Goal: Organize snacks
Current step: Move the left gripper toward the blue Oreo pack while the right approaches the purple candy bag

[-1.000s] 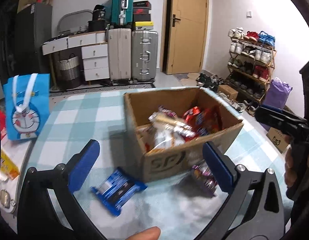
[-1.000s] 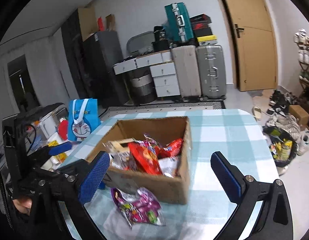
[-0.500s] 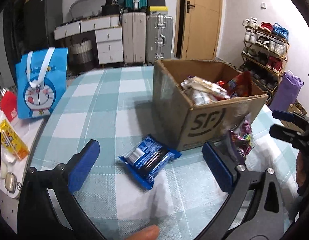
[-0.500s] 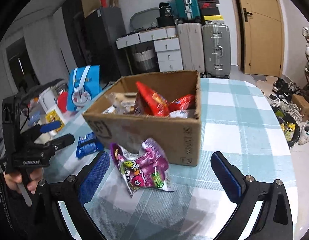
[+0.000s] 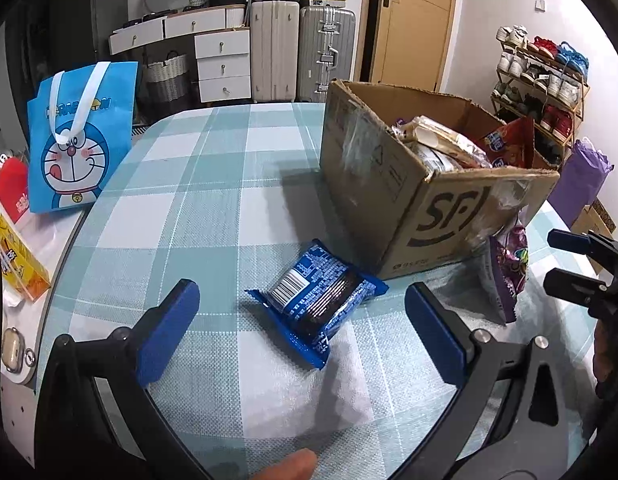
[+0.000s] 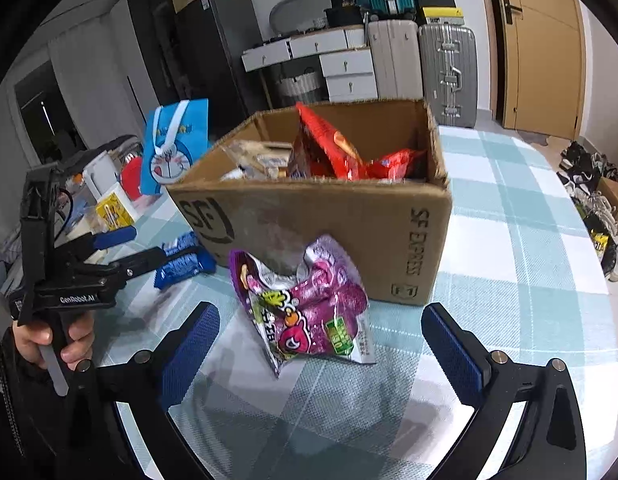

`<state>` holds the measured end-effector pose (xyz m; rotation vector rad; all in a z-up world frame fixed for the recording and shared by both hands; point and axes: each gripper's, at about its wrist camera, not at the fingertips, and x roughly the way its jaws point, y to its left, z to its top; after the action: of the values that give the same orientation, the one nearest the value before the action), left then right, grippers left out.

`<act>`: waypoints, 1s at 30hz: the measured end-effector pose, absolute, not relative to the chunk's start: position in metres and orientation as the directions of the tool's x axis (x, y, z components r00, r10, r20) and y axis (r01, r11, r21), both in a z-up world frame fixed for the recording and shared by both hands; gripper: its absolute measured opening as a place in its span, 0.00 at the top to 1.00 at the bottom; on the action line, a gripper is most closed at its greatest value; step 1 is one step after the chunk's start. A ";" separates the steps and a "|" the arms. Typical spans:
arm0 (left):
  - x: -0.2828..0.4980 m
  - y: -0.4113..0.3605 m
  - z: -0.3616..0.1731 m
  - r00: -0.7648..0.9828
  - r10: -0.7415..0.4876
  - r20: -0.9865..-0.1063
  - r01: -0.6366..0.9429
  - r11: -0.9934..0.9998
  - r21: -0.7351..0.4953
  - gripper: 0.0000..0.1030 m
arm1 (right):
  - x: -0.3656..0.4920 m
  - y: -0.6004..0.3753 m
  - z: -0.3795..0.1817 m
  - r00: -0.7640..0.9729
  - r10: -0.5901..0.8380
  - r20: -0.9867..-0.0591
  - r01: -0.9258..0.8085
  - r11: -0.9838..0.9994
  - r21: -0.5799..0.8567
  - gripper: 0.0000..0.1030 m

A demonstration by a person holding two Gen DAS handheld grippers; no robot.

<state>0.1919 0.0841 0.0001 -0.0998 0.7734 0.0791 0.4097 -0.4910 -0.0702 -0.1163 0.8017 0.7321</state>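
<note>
Left gripper [image 5: 301,330] fingers wide apart, empty, over blue packet [image 5: 317,300] on tabletop [image 5: 181,208]. Right gripper [image 6: 321,350] likewise spread, empty, facing purple bag [image 6: 309,304] leaning against cardboard box [image 6: 349,232].

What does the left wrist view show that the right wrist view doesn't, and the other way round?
Only the left: the shoe rack and purple bag by the wall, and the blue packet's barcode. Only the right: the hand on the left gripper, and the purple packet's printed front. Both: the box of snacks, blue packet, purple packet, cartoon bag, and both grippers open, including the right gripper.
</note>
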 end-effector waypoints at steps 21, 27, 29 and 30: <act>0.230 0.077 -0.039 0.620 0.028 -0.784 -0.075 0.997 -0.023 0.01 | 0.416 -0.471 -0.098 0.409 0.502 -0.762 -0.646 0.749 0.148 0.00; 0.239 0.077 -0.048 0.583 0.020 -0.812 -0.062 0.998 -0.021 0.01 | 0.420 -0.464 -0.104 0.410 0.464 -0.785 -0.637 0.762 0.117 0.00; 0.240 0.077 -0.049 0.578 0.017 -0.816 -0.057 0.998 -0.020 0.01 | 0.422 -0.463 -0.106 0.412 0.450 -0.793 -0.635 0.766 0.105 0.00; 0.242 0.077 -0.050 0.573 0.015 -0.819 -0.053 0.998 -0.019 0.01 | 0.422 -0.463 -0.108 0.409 0.447 -0.796 -0.635 0.765 0.103 0.00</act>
<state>0.2419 0.0767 -0.0499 -0.0427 0.9598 0.0403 0.4220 -0.4626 -0.1078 -0.2296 0.9239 0.6888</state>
